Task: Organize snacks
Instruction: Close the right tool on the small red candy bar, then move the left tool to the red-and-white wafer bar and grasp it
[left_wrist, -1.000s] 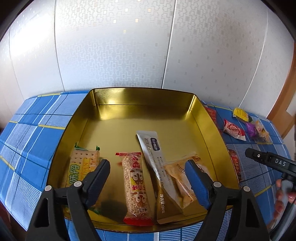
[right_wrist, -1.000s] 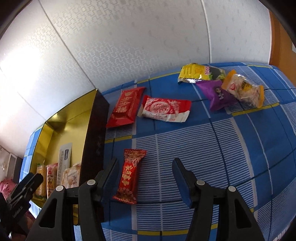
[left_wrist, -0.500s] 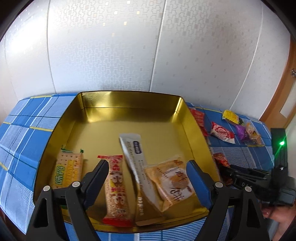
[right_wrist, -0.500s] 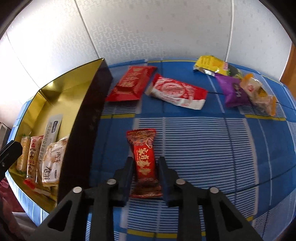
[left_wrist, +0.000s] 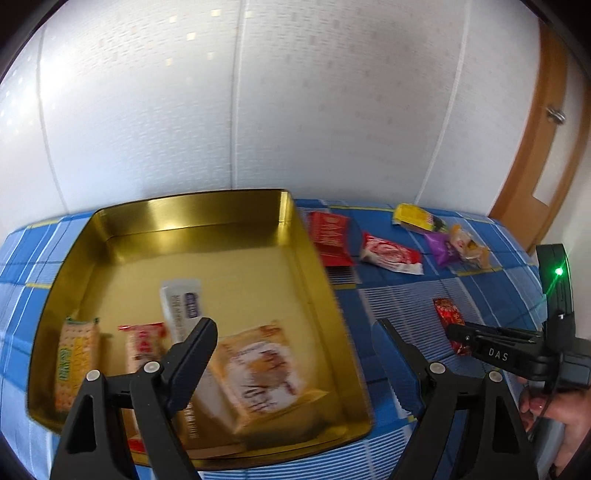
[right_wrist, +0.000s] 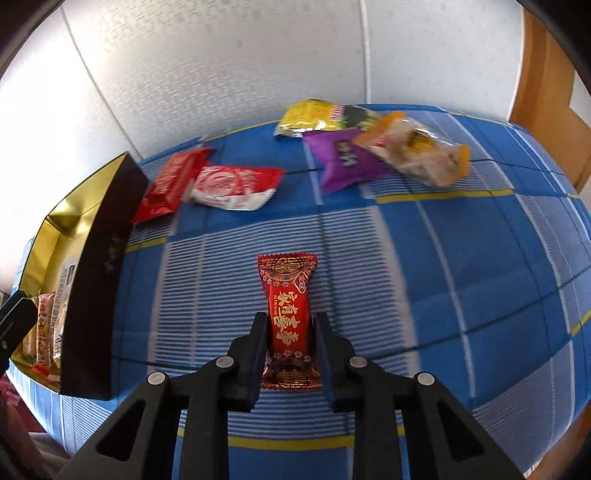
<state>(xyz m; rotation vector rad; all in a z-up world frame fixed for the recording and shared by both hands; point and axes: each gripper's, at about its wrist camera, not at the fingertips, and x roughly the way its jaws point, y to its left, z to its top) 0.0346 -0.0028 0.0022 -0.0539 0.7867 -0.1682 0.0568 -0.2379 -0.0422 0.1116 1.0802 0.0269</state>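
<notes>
My right gripper (right_wrist: 290, 332) is shut on a small red candy packet (right_wrist: 288, 306) with gold lettering, held just over the blue checked cloth; it also shows in the left wrist view (left_wrist: 448, 321). My left gripper (left_wrist: 295, 350) is open and empty above the near right corner of the gold tin (left_wrist: 317, 266). The tin holds a cracker pack (left_wrist: 74, 362), a red bar (left_wrist: 142, 350), a white stick sachet (left_wrist: 183, 302) and an orange biscuit pack (left_wrist: 258, 365).
Loose snacks lie on the cloth right of the tin: a flat red pack (right_wrist: 170, 184), a red-and-white pack (right_wrist: 232, 184), a yellow pack (right_wrist: 314, 114), a purple pack (right_wrist: 343, 158) and a clear orange pack (right_wrist: 417, 151). The tin's dark outer wall (right_wrist: 99, 288) stands at left. A wooden door frame (left_wrist: 535, 147) is at right.
My right gripper closed on the red candy packet and has lifted it, turning right. My left gripper swung right, so the tin now sits further left in its view.
</notes>
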